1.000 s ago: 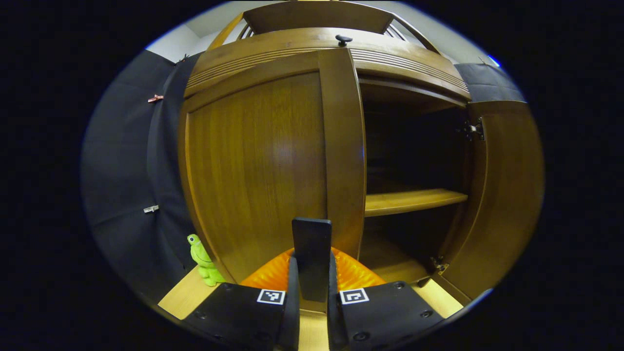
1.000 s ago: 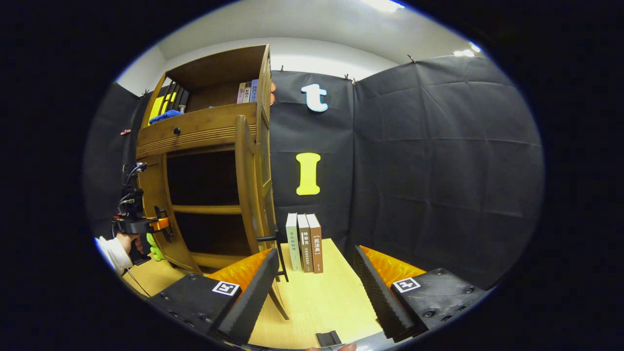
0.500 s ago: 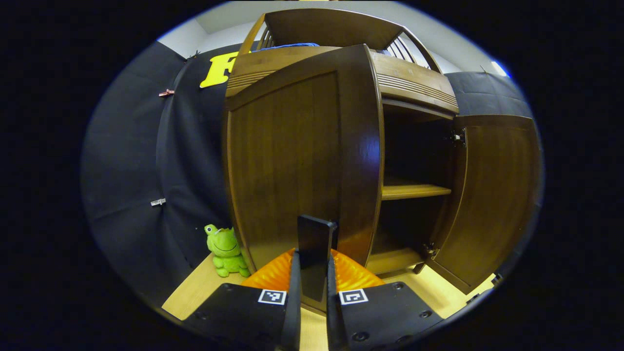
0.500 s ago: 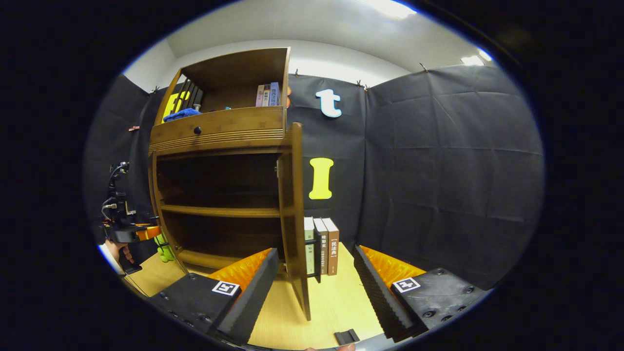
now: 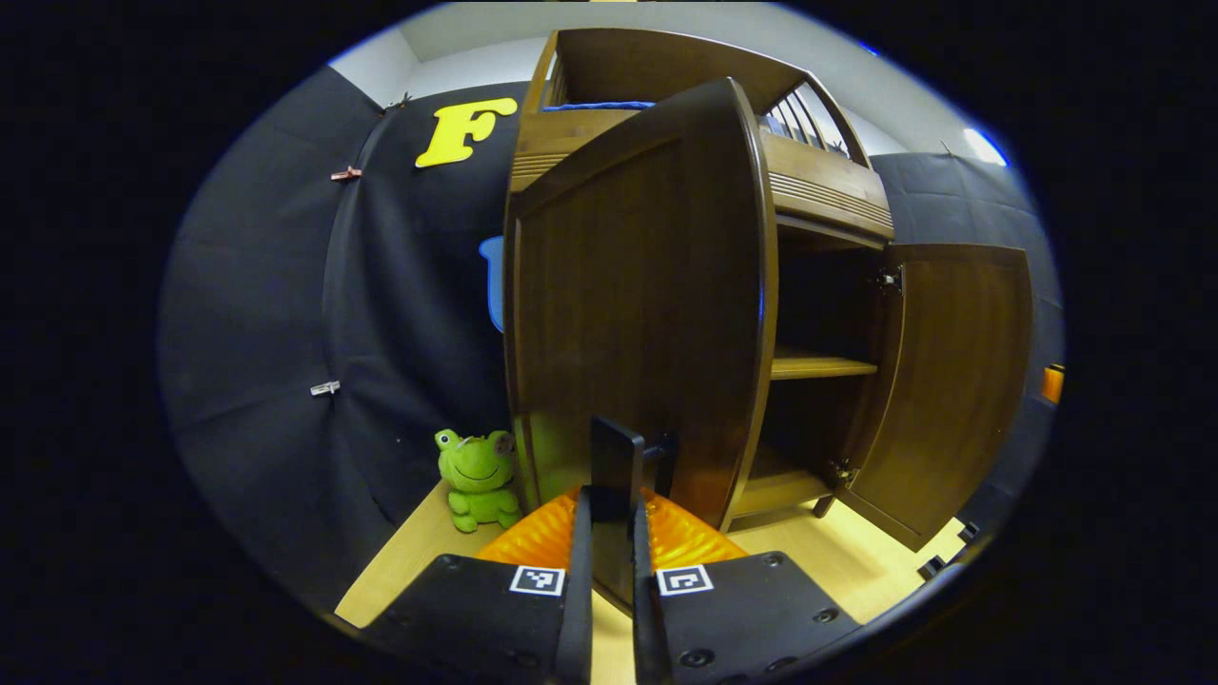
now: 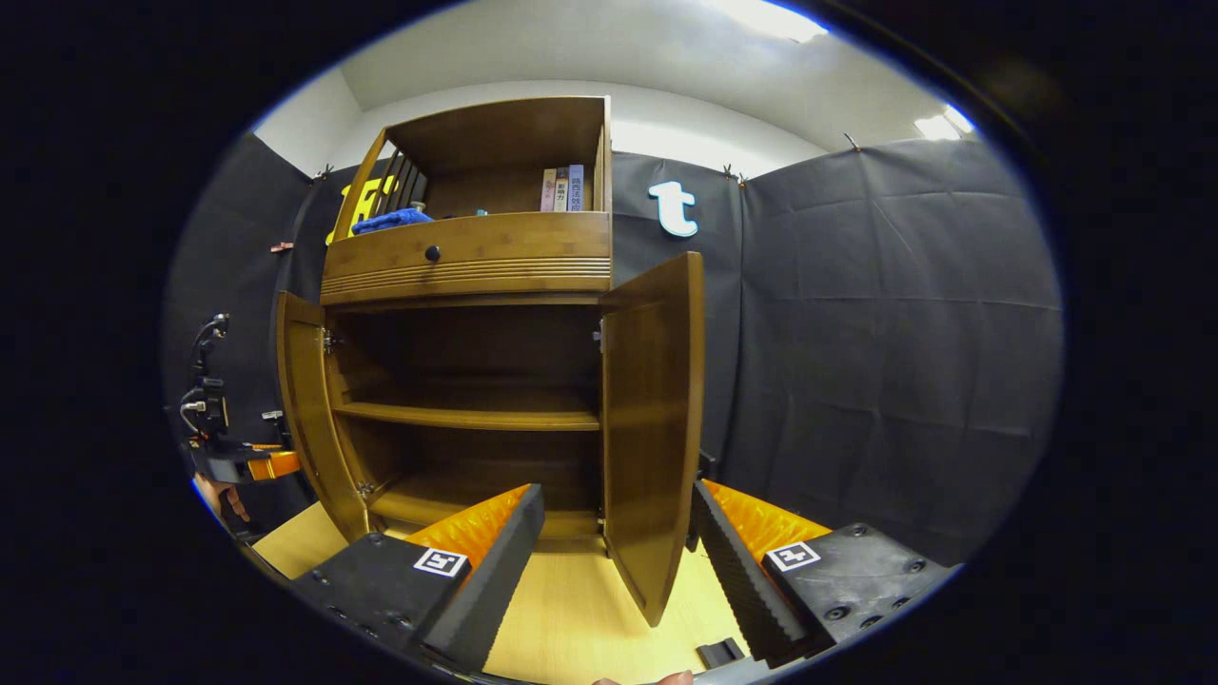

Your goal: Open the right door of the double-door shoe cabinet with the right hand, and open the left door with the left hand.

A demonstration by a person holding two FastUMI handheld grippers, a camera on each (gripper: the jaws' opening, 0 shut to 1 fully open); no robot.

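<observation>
In the left gripper view the wooden shoe cabinet's left door stands swung out toward me. My left gripper is shut on its dark bar handle. Beyond it the right door hangs wide open. The right gripper view faces the cabinet with both doors open and its dark shelves bare. My right gripper is open, and the right door hangs with its lower edge between the fingers, touching neither. The left door and the left gripper, held by a hand, sit at far left.
A green frog plush sits on the light wood floor left of the cabinet. Books and a blue cloth lie in the open top shelf above a knobbed drawer. A small dark block lies near the right finger.
The left door has swung steadily further open with my left gripper on its handle. The right gripper's view has shifted, so the right door now hides the standing books.
</observation>
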